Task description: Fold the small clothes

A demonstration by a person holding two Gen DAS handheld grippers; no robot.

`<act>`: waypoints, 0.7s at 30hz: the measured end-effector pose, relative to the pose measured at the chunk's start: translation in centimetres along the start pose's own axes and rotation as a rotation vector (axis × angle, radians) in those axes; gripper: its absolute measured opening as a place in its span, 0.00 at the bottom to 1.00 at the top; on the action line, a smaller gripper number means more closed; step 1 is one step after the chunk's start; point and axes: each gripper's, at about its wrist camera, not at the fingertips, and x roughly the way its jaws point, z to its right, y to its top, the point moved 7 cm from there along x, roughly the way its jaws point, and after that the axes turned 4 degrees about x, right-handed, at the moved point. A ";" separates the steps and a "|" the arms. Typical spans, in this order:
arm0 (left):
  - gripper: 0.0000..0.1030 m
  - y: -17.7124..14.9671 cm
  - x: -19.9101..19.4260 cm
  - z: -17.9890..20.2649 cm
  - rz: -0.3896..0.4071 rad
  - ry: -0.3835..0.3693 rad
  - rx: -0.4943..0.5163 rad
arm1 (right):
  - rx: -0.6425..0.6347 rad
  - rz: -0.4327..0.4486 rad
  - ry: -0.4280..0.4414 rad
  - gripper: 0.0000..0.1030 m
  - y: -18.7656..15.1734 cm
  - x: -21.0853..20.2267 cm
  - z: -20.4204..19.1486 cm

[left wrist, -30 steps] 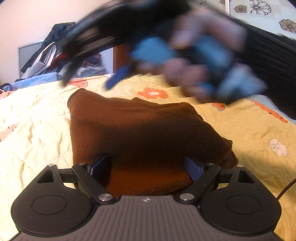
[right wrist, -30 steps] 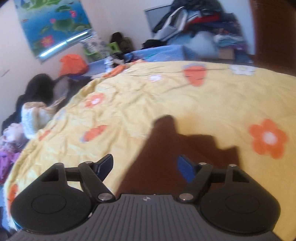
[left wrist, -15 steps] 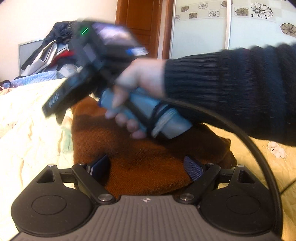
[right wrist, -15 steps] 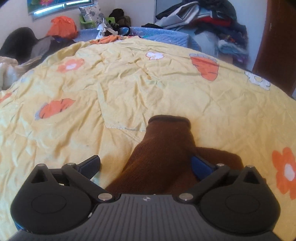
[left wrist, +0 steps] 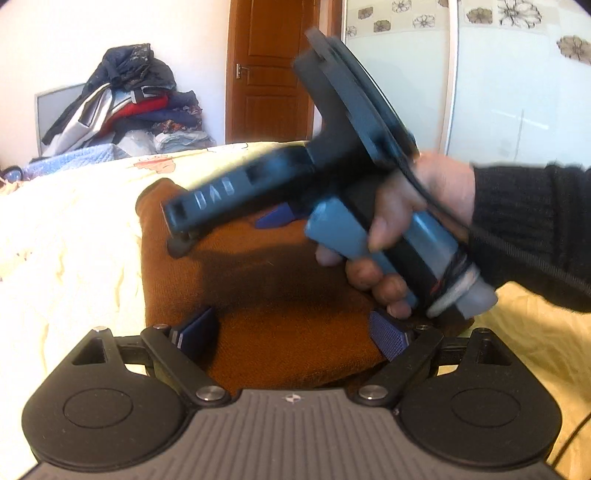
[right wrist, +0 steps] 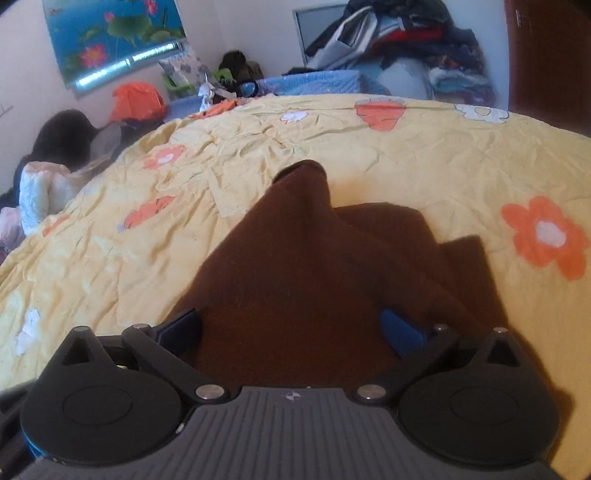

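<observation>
A home bedroom: a bed [right wrist: 424, 155] spread with a yellow flower-print sheet, a heap of clothes [left wrist: 125, 107] piled against the wall, a wooden door [left wrist: 273, 70], and a lotus-pond poster [right wrist: 110, 33] above clutter.

Sweater [right wrist: 314, 266] lies on the bedspread [right wrist: 424, 155], centre of both views. Left gripper [left wrist: 291, 334] low in its frame, over the sweater's near edge. Right gripper [left wrist: 218, 227] crosses mid-frame above the sweater, hand [left wrist: 410, 221] at right. Clothes pile [left wrist: 125, 107] upper left behind the bed, door [left wrist: 273, 70] top centre. Poster [right wrist: 110, 33] upper left in right view.
</observation>
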 end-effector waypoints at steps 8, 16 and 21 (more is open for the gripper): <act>0.89 0.2 -6.0 -5.8 0.046 -0.084 -0.374 | 0.212 0.130 0.056 1.00 0.5 -9.3 1.7; 0.87 -2.4 -1.3 -9.9 -0.165 -0.369 -0.898 | 0.465 0.012 -0.015 0.93 -7.5 -14.0 9.0; 0.56 -1.9 0.1 -7.5 -0.250 -0.410 -0.862 | 0.466 -0.047 0.146 0.84 -9.7 -12.4 5.4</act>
